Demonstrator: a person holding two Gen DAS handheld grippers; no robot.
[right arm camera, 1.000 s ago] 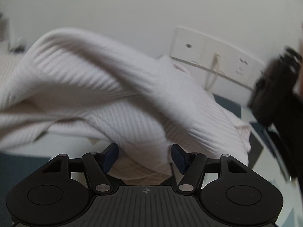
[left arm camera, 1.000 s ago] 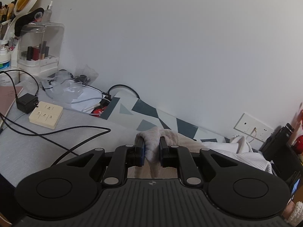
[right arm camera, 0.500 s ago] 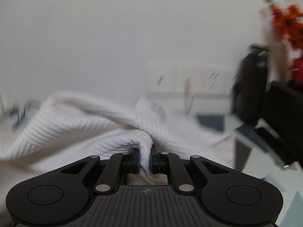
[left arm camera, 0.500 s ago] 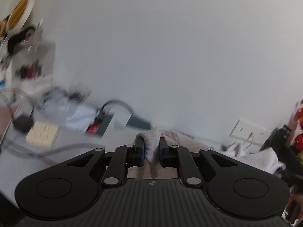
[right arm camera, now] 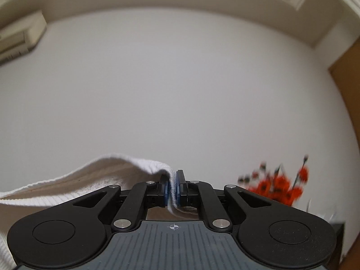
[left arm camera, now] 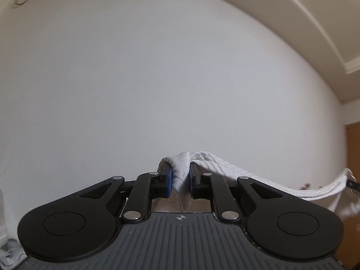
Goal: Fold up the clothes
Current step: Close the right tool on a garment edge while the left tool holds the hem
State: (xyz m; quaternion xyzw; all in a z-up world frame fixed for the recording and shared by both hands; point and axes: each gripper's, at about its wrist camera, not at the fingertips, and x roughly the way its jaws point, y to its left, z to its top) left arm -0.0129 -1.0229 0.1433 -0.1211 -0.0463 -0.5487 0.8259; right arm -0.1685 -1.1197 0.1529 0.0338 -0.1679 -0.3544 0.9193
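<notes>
**While both claws rise, the sweater leaves the table**

While a second ago it lay on the table, the white sweater (left arm camera: 216,164) now hangs between left claw (left arm camera: 181,181) and right claw (right arm camera: 172,190), both pinching it closed, ready for spreading.

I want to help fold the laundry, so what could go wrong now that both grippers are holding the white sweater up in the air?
1. The right gripper pinches only a thin edge of the white sweater, so it might slip out.
2. The left gripper holds a thicker bunch, so the sweater may hang unevenly and fold crooked.
3. The cloth sags between them, and a swing could brush the red flowers nearby.
</notes>
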